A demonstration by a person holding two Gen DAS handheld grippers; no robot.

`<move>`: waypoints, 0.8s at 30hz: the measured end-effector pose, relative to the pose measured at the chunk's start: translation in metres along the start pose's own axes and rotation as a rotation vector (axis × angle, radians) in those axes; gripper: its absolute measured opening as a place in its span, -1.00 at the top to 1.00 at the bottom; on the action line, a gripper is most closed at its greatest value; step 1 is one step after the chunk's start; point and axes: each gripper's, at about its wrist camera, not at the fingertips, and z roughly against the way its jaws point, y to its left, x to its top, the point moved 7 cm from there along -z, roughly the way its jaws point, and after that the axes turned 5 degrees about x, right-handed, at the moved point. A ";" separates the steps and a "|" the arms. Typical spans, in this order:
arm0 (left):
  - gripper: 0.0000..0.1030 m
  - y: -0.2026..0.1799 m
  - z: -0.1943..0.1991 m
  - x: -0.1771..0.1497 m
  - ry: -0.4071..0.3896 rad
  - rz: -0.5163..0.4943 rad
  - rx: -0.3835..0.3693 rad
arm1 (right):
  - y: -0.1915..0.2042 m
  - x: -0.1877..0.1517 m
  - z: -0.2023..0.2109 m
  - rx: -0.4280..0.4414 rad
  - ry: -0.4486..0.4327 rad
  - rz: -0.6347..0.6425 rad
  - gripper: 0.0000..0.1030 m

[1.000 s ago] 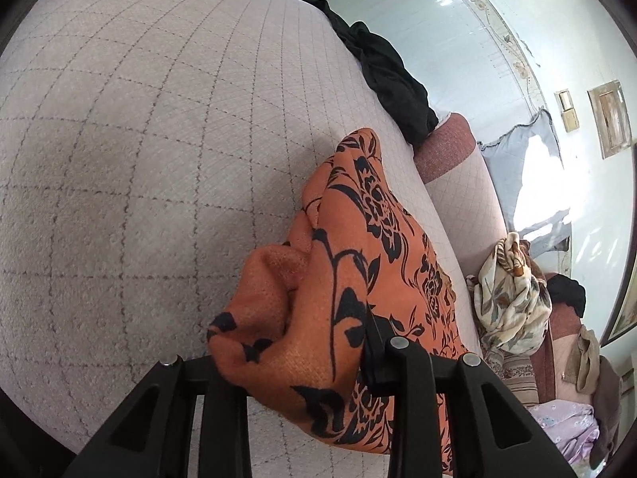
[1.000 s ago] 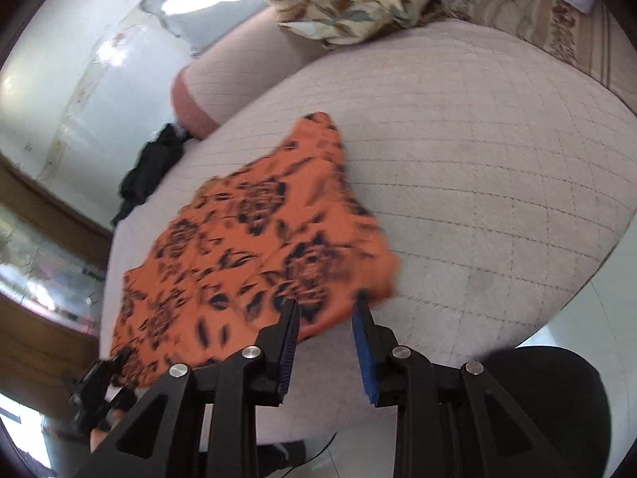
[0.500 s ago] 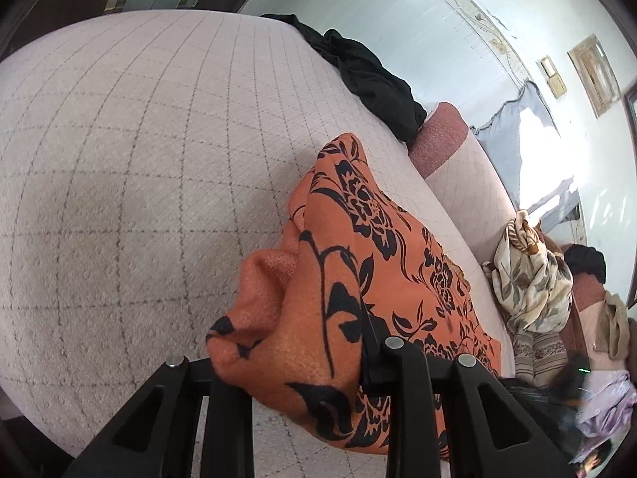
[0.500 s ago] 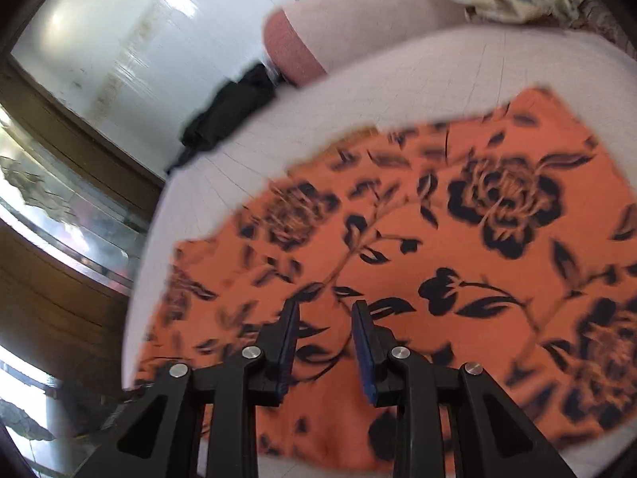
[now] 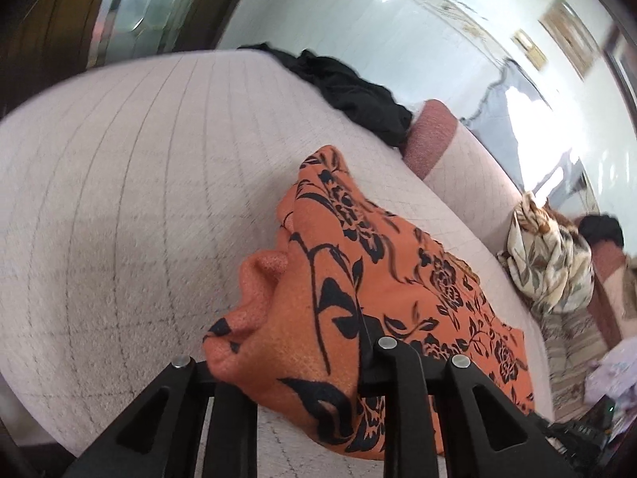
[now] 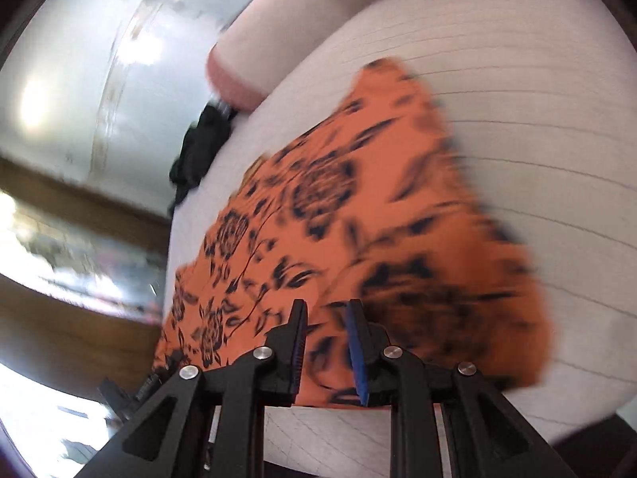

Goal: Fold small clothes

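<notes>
An orange cloth with black flowers (image 5: 398, 290) lies on a pale quilted cushion (image 5: 119, 207). My left gripper (image 5: 294, 362) is shut on a bunched corner of the cloth, which bulges between and over its fingers. In the right wrist view the same cloth (image 6: 358, 219) lies spread flat, blurred by motion. My right gripper (image 6: 326, 342) hovers over the cloth's near edge with its blue-padded jaws a little apart and nothing between them.
A black garment (image 5: 350, 91) lies at the cushion's far edge beside a pink armrest (image 5: 430, 139). A cream floral cloth (image 5: 549, 263) and other clothes lie on the seat to the right. A pale wall stands behind.
My right gripper has swung back over the cloth's near edge, still open. My left gripper keeps its hold on the corner and has tilted, showing more of the room.
</notes>
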 end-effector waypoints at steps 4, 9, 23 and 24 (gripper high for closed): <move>0.59 -0.057 0.033 0.009 -0.071 -0.213 -0.011 | -0.011 0.018 0.016 0.090 -0.063 -0.063 0.55; 0.60 -0.162 0.066 -0.008 -0.093 -0.455 -0.118 | -0.015 0.038 0.034 0.199 -0.132 -0.112 0.55; 0.15 -0.290 0.017 -0.162 0.233 -0.816 -0.280 | -0.055 0.077 0.083 0.353 -0.267 -0.291 -0.34; 0.00 -0.282 0.027 -0.154 0.221 -0.802 -0.307 | -0.049 0.078 0.082 0.360 -0.259 -0.273 -0.34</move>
